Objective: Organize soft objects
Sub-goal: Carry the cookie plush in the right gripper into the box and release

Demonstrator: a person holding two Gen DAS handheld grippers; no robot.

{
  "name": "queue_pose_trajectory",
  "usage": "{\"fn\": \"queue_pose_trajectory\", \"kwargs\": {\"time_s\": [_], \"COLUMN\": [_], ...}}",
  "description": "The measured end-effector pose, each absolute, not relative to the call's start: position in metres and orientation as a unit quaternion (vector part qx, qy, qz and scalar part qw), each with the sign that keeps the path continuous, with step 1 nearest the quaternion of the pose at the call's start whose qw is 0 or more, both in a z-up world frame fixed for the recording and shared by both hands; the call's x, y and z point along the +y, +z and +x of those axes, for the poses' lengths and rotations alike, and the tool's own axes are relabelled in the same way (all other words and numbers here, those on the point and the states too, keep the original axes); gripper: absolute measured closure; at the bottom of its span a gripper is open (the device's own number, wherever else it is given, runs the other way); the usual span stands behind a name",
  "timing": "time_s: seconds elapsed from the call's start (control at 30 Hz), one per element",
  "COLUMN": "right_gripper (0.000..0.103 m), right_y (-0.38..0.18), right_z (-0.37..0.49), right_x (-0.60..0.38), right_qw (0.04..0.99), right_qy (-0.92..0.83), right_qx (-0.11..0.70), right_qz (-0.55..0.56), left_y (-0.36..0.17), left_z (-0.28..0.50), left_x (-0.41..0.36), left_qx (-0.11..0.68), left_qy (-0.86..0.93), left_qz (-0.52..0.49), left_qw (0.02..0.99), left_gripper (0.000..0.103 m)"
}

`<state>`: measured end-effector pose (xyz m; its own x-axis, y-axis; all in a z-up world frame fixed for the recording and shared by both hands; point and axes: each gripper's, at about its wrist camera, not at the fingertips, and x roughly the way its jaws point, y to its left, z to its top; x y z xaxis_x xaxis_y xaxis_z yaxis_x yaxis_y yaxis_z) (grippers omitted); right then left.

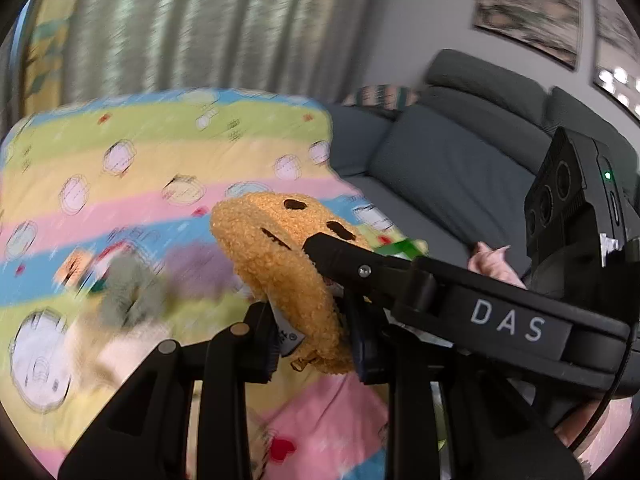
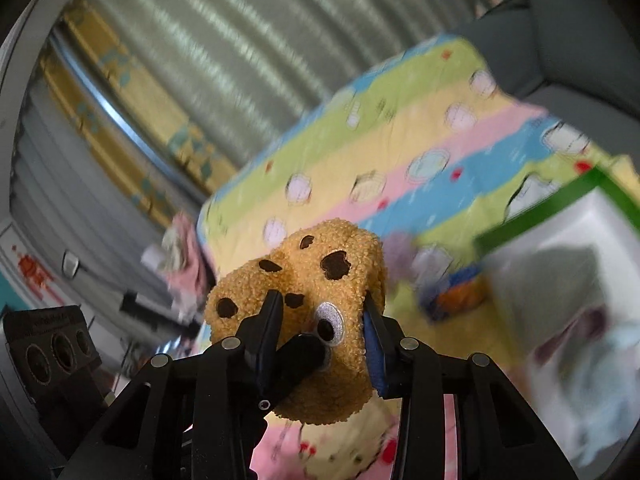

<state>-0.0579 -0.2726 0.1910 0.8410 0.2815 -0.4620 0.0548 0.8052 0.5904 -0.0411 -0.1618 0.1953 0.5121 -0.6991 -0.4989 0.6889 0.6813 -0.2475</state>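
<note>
An orange-brown plush cookie toy (image 1: 280, 260) with dark chip spots is held up above a striped cartoon blanket (image 1: 120, 168). My left gripper (image 1: 316, 340) is shut on its lower edge, near a white label. My right gripper (image 2: 324, 332) is shut on the same plush cookie (image 2: 320, 280), with its fingers on either side of the embroidered eye. In the left wrist view the right gripper's finger (image 1: 352, 256) reaches in from the right and presses on the toy. A white bin with a green rim (image 2: 560, 280) stands at the right and holds soft things.
Blurred small soft toys (image 1: 132, 292) lie on the blanket, with more toys (image 2: 452, 276) beside the bin. A grey sofa (image 1: 460, 168) is at the right. Curtains (image 1: 200, 28) hang behind. Pink and white cloth (image 2: 180, 256) is heaped at the blanket's far edge.
</note>
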Motion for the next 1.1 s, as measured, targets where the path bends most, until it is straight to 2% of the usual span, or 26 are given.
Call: {"fn": "queue_pose_trajectory", "kwargs": {"time_s": [0.23, 0.53, 0.73, 1.1], "right_gripper": [0.062, 0.062, 0.062, 0.062], "right_y": [0.191, 0.138, 0.105, 0.090], "right_z": [-0.082, -0.098, -0.098, -0.102], "right_x": [-0.332, -0.406, -0.429, -0.438], "right_qw": [0.920, 0.881, 0.847, 0.828], "right_qy": [-0.039, -0.133, -0.167, -0.200], "right_qx": [0.216, 0.227, 0.273, 0.290], "right_qz": [0.324, 0.392, 0.424, 0.437], "left_y": [0.179, 0.129, 0.110, 0.098], "left_z": [-0.035, -0.033, -0.033, -0.032], "left_x": [-0.238, -0.313, -0.327, -0.338], "left_qx": [0.289, 0.354, 0.387, 0.413], "left_qy": [-0.484, -0.521, -0.506, -0.486], "left_qz": [0.033, 0.069, 0.083, 0.087], "left_qw": [0.825, 0.774, 0.766, 0.766], "left_gripper": [0.078, 0.078, 0.077, 0.074]}}
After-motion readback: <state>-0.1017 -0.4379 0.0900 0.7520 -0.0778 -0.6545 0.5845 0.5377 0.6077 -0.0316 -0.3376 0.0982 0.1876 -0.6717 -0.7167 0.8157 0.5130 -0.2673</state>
